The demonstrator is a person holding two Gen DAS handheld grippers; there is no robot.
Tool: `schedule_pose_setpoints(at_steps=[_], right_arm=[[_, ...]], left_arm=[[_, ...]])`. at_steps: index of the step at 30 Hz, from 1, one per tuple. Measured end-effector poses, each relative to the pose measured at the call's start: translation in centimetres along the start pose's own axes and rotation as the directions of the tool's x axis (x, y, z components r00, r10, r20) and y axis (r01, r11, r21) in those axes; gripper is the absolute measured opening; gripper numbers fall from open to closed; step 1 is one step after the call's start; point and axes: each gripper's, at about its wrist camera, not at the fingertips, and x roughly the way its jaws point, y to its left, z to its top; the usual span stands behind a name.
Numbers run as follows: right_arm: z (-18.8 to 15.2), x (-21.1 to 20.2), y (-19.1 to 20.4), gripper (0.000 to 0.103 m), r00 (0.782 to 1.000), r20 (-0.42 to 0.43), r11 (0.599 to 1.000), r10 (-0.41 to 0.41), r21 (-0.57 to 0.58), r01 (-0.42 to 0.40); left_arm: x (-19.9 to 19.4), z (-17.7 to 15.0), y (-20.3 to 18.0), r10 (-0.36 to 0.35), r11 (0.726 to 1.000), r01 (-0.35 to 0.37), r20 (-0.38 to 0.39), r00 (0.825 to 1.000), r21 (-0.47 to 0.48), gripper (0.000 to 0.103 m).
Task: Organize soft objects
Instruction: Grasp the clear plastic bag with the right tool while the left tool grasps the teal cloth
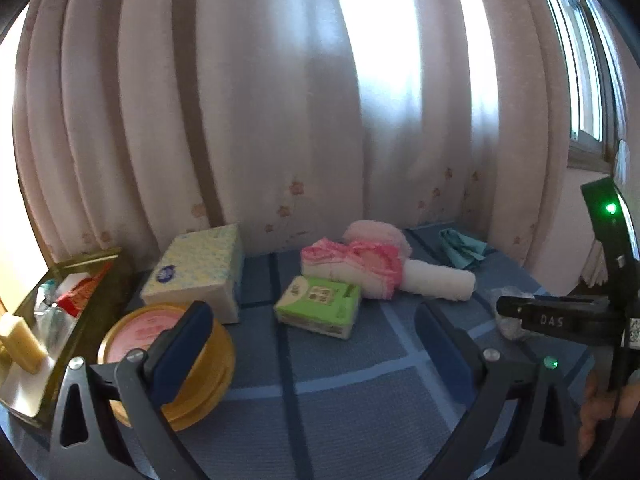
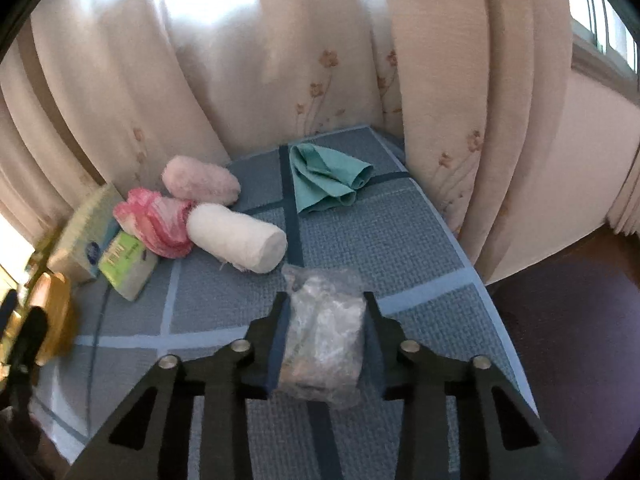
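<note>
The right gripper (image 2: 325, 322) is clenched on a crumpled clear plastic packet (image 2: 322, 334), its dark pads pressing both sides; the packet's long axis runs along the fingers, its loose end pointing away toward the curtain. It sits on the blue checked tablecloth (image 2: 416, 240). Just beyond the packet lies a white rolled towel (image 2: 236, 238), its long axis slanting across the cloth with the flat end toward the packet. Left of the roll sit a pink frilled cloth (image 2: 156, 226) and a fluffy pale pink roll (image 2: 200, 180); farther back lies a folded teal cloth (image 2: 324, 180). The left gripper (image 1: 316, 340) hangs released over bare cloth, beside a round gold tin (image 1: 200, 380).
</note>
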Motion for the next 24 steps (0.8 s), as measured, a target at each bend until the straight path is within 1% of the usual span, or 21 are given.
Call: schedule_pose_setpoints(at_steps=[2, 4, 6, 9, 11, 13, 14, 15, 16, 17, 19, 20, 21, 22, 24], right_arm=[[0.0, -1.0, -0.6, 0.033, 0.998, 0.049, 0.999, 0.034, 0.026, -0.035], [0.3, -1.9, -0.9, 0.033, 0.994, 0.106, 0.999, 0.017, 0.027, -0.02], [0.6, -3.1, -1.1, 0.033, 0.982, 0.186, 1.0, 0.012, 0.02, -0.016], [1.6, -4.2, -2.4, 0.033, 0.951, 0.306, 0.999, -0.033, 0.042, 0.021], [1.9, -5.4, -3.4, 0.033, 0.92, 0.381, 0.995, -0.089, 0.083, 0.061], [2.3, -5.5, -4.2, 0.033, 0.897, 0.422, 0.989, -0.129, 0.115, 0.088], [2.5, -5.4, -4.5, 0.033, 0.89, 0.432, 0.986, -0.149, 0.132, 0.102], [2.7, -5.4, -4.9, 0.034, 0.888, 0.434, 0.985, -0.151, 0.145, 0.096], [2.9, -5.4, -5.2, 0.034, 0.883, 0.443, 0.982, -0.159, 0.163, 0.095], [3.0, -5.5, -5.4, 0.034, 0.874, 0.452, 0.978, -0.178, 0.18, 0.105], [3.3, -5.3, -5.5, 0.034, 0.871, 0.453, 0.976, -0.19, 0.187, 0.116], [3.4, -5.3, -5.6, 0.034, 0.869, 0.454, 0.974, -0.194, 0.195, 0.115], [3.4, -5.4, -5.6, 0.034, 0.865, 0.461, 0.973, -0.199, 0.201, 0.116], [3.4, -5.6, -5.6, 0.034, 0.858, 0.471, 0.971, -0.205, 0.206, 0.119], [3.0, -5.7, -5.8, 0.034, 0.85, 0.483, 0.971, -0.208, 0.208, 0.12]], left_arm=[[0.3, 0.3, -0.7, -0.016, 1.0, 0.016, 0.007, 1.0, 0.005, 0.102], [0.9, 1.0, -1.8, -0.043, 0.999, 0.043, 0.0, 0.999, 0.018, 0.102], [1.5, 2.1, -2.9, -0.088, 0.996, 0.088, 0.0, 0.996, 0.01, 0.102], [2.8, 4.2, -4.5, -0.152, 0.988, 0.152, -0.002, 0.988, -0.018, 0.102], [4.3, 5.5, -5.8, -0.192, 0.98, 0.192, -0.013, 0.981, -0.047, 0.102], [6.5, 6.5, -7.3, -0.242, 0.968, 0.237, -0.052, 0.969, -0.088, 0.102], [7.7, 6.8, -8.2, -0.267, 0.96, 0.258, -0.073, 0.961, -0.108, 0.102], [9.1, 7.2, -9.2, -0.287, 0.953, 0.274, -0.1, 0.953, -0.126, 0.1], [10.5, 7.5, -10.1, -0.297, 0.951, 0.28, -0.129, 0.946, -0.135, 0.096], [11.6, 7.7, -10.8, -0.302, 0.949, 0.281, -0.159, 0.94, -0.14, 0.094], [14.5, 7.9, -12.3, -0.311, 0.946, 0.275, -0.241, 0.92, -0.17, 0.091], [15.8, 7.9, -12.8, -0.316, 0.944, 0.27, -0.275, 0.908, -0.192, 0.088], [17.2, 7.7, -13.4, -0.324, 0.939, 0.263, -0.313, 0.893, -0.222, 0.082], [18.2, 7.5, -13.9, -0.324, 0.938, 0.254, -0.341, 0.882, -0.235, 0.08], [20.0, 6.8, -14.9, -0.313, 0.943, 0.234, -0.397, 0.863, -0.235, 0.079]])
